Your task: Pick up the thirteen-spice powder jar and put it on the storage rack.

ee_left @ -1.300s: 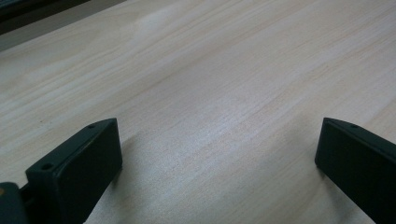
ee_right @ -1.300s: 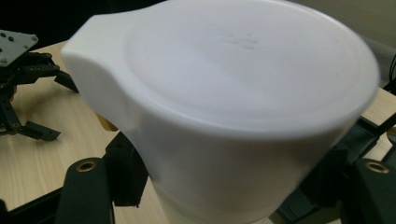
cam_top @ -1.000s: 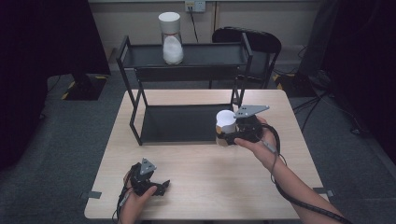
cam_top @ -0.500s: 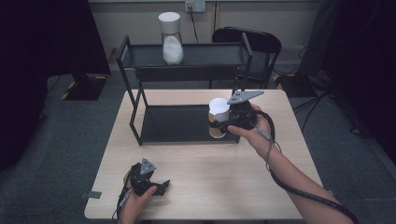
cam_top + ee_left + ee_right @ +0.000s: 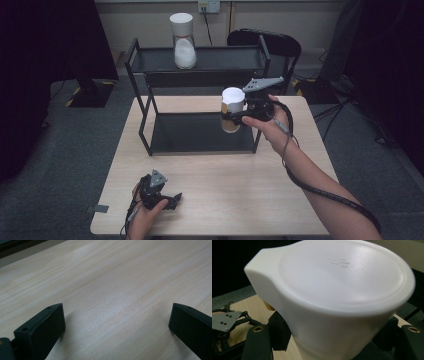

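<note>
A jar with a white lid (image 5: 233, 98) and brownish contents hangs in the air in front of the black rack's right post. My right gripper (image 5: 236, 118) is shut on its body. In the right gripper view the white lid (image 5: 337, 285) looms close, with the black jaws of that gripper (image 5: 332, 342) pressed to the jar's sides below it. My left gripper (image 5: 172, 199) rests on the table near the front left edge. Its jaws stand wide apart (image 5: 117, 325) over bare wood, with nothing between them.
A black two-level rack (image 5: 150, 105) stands at the back of the wooden table (image 5: 240, 200). Its top shelf carries a jar of white powder (image 5: 183, 42) with a white lid. The lower shelf (image 5: 195, 132) is bare. A black chair (image 5: 270, 42) stands behind the rack.
My right gripper has carried the white-lidded jar up and a little to the left, toward the rack. The left gripper has stayed where it was.
</note>
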